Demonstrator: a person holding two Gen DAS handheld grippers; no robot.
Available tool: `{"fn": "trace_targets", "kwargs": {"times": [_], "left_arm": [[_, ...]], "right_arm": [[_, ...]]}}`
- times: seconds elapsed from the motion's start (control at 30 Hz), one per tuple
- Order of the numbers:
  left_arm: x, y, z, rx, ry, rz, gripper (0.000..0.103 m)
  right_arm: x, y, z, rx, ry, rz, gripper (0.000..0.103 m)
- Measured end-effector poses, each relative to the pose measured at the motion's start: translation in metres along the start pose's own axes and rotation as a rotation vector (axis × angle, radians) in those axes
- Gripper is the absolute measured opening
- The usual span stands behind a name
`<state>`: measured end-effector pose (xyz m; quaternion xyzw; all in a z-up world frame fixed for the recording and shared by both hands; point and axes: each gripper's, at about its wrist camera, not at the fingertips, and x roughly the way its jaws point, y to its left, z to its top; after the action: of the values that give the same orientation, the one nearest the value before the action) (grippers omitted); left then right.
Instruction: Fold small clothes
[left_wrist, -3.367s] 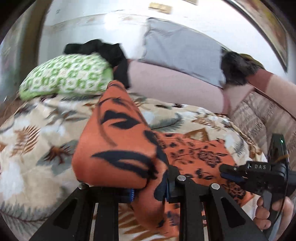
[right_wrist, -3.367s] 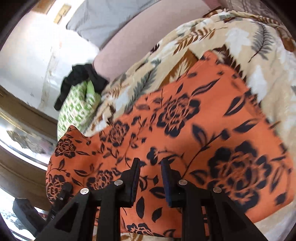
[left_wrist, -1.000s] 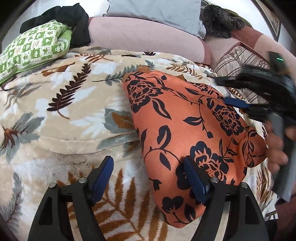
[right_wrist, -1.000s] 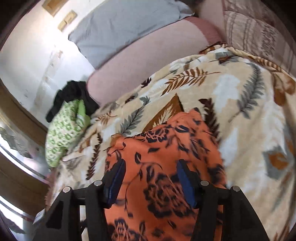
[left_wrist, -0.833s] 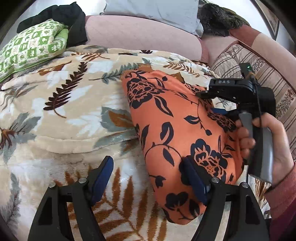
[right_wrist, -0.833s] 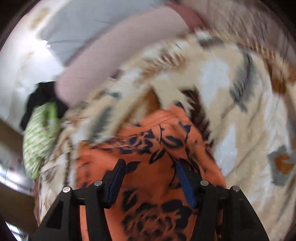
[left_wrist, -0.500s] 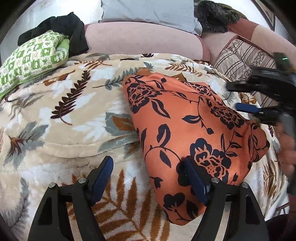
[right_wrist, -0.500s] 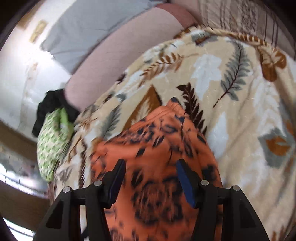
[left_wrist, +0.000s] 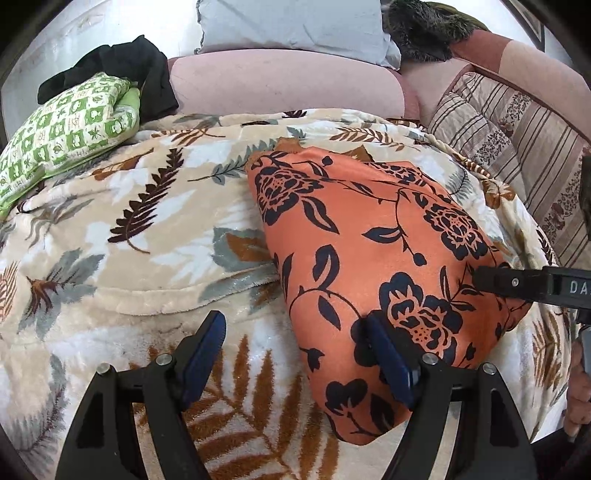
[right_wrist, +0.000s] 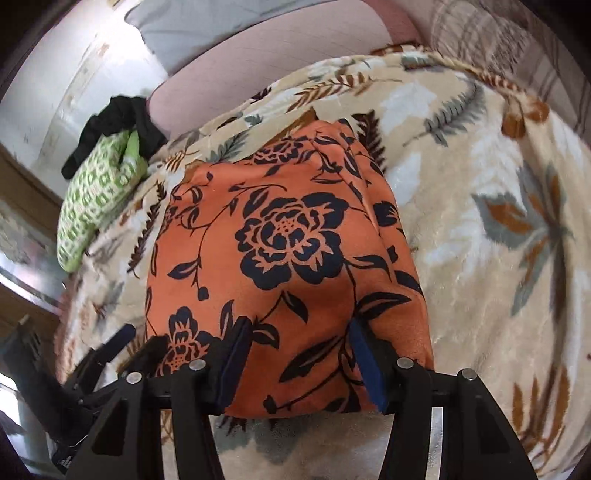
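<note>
A leaf-print blanket (left_wrist: 110, 229) fills most of the left wrist view as the folding surface, with a green checked pillow (left_wrist: 62, 136) at upper left, well apart from the work. The folded orange floral garment (left_wrist: 369, 251) lies right of centre on it, probably set flat so another fold can follow. Both tools stand with jaws apart, clamping nothing: the left gripper (left_wrist: 295, 354) at lower centre, 1 pad resting against the cloth's near edge, the right gripper (right_wrist: 295, 362) low in its own view, straddling the near end.
</note>
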<state>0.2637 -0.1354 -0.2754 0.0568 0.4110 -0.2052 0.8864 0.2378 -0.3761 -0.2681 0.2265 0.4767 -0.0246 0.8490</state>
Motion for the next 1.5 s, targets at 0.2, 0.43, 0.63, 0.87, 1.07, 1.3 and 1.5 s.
{"fn": "trace_targets", "kwargs": {"times": [0.2, 0.43, 0.63, 0.87, 1.07, 1.3, 1.5], "left_arm": [[-0.001, 0.001, 0.000, -0.003, -0.002, -0.001, 0.080], [0.000, 0.001, 0.000, -0.004, -0.001, -0.001, 0.083], [0.002, 0.001, 0.000, -0.009, -0.004, 0.009, 0.083], [0.002, 0.000, 0.002, -0.012, -0.005, 0.016, 0.083], [0.004, -0.001, 0.005, -0.008, -0.003, 0.014, 0.083], [0.006, -0.003, 0.007, -0.004, -0.001, 0.024, 0.083], [0.005, -0.006, 0.007, -0.002, 0.000, 0.042, 0.083]], "right_arm": [[-0.007, -0.012, 0.007, 0.082, -0.047, 0.085, 0.060], [-0.008, -0.009, 0.018, 0.104, -0.068, 0.073, 0.060], [0.007, -0.009, 0.022, 0.094, -0.008, 0.038, 0.060], [0.008, 0.011, 0.058, 0.087, -0.102, 0.098, 0.060], [0.063, 0.010, 0.083, 0.133, -0.010, 0.077, 0.060], [0.069, 0.008, 0.087, 0.115, -0.026, 0.083, 0.060], [0.043, -0.001, 0.079, 0.144, -0.041, 0.139, 0.060]]}}
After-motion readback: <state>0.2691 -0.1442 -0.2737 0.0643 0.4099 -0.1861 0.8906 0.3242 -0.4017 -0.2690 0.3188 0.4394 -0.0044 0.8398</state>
